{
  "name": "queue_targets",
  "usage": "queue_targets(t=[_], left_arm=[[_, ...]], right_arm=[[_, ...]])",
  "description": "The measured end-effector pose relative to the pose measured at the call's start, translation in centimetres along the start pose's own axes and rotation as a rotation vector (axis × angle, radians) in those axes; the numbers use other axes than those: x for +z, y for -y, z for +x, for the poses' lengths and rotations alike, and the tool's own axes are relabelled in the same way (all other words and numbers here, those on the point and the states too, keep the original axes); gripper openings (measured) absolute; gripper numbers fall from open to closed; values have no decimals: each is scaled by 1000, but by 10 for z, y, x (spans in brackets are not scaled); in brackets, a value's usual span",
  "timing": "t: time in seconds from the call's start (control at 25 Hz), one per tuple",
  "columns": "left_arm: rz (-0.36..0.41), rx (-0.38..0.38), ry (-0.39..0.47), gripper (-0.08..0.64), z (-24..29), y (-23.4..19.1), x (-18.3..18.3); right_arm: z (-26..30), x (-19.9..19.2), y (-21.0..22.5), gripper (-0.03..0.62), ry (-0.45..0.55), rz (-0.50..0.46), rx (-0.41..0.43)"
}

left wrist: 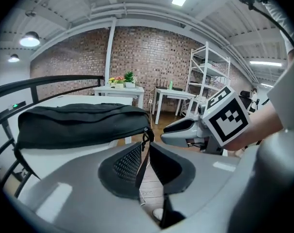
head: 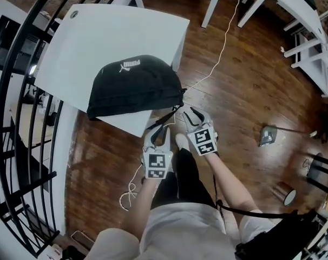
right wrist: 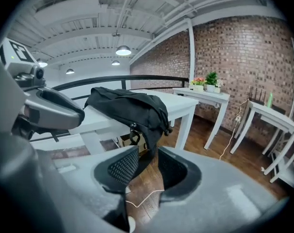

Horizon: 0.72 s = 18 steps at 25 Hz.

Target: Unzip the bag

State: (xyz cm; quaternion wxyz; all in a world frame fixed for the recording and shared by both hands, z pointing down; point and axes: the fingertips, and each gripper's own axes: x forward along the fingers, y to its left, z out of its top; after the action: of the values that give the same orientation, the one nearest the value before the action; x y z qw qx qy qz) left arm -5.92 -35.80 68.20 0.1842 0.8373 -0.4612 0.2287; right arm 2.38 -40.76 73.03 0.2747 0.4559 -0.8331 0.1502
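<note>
Head view: black soft fabric bag (head: 136,85) is lying along the flat white table's (head: 126,26) near edge, end at the near corner. Left gripper (head: 159,136) and right gripper (head: 192,117) are hovering just off it.

Left gripper view: jaws narrow, opening, thin black strap (left wrist: 142,161) running betw. them.

Right gripper view: jaws opening wide, bag's hanging end betw. them, ungripped.

Prob. light, floppy, sliding easily: pin the end, take the zip pull.

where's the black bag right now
In the head view the black bag lies on the white table, left of centre, its right end past the table's edge.
</note>
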Motion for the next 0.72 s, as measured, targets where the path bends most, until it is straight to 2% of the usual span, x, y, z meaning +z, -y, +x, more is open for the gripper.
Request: queue_targets(t=[0.16,0.44,0.52,0.56,0.72], left_arm=[[-23,8,-17,72,6,-2,-9],[-45,17,-27,81,11,-2,-17],[-46,18,-29,84,12,-1,-18],[-46,19,-32,84,12,-1,-18],[-57,19,-27,86,10,-1,-13]], right_arm=[[24,-4,2,134,-13,-32,-8],[46,-2,8,136,2,-66,-29],[45,2,5,101,20,-88,-25],[43,4,3,54,24,-96,-17],[29,14,-1,40,21,-64,10]])
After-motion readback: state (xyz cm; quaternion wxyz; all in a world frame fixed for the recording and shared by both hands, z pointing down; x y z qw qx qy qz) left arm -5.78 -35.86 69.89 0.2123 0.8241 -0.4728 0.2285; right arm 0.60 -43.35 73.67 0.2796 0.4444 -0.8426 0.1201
